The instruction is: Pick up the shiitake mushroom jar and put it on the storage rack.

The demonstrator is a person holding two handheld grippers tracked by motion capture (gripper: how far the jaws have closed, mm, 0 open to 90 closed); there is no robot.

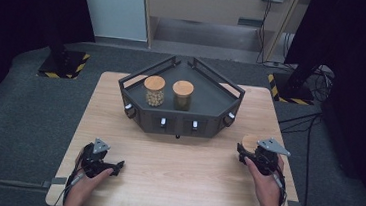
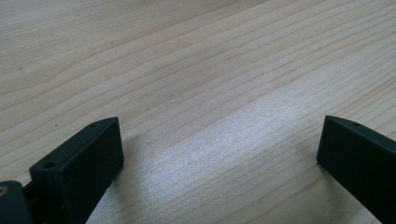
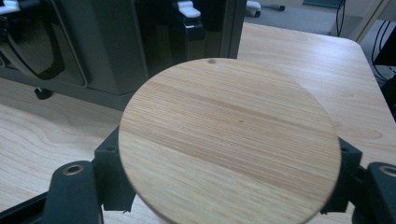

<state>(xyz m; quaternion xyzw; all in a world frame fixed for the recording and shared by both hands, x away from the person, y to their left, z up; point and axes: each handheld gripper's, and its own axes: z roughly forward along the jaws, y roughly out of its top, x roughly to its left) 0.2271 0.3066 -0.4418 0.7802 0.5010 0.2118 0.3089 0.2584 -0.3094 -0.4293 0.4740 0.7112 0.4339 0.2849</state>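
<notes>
Wooden lid (image 3: 229,140) sits right up against the right gripper view's camera, jaws pressed on its two sides; that is the third jar, seen from above. Right gripper (image 1: 248,154) is clamped on it, jar upright, near the right front part of the table (image 1: 174,182). I can't tell from the high view whether the base touches the wood or hangs just over it.

Key relation: the dark tray (image 1: 220,117) lies ahead and to the left of the held jar, near but apart. Tray front wall rises between them, so my read is the jar needs to go up and over the rim, then inward.

Two jars already stand inside the tray: pale-filled jar (image 1: 154,91) left, dark-filled jar (image 1: 182,95) just beside it on the right. Bare tray floor lies to the right of the dark one, on the side nearer the right gripper. Looks like the natural drop spot.

Left gripper (image 1: 111,170) is spread wide, holding nothing, low over bare wood at the front left, well apart from tray and jars. Right hand is clearly the nearer one.

Jar's long axis is vertical; keep it so.
</notes>
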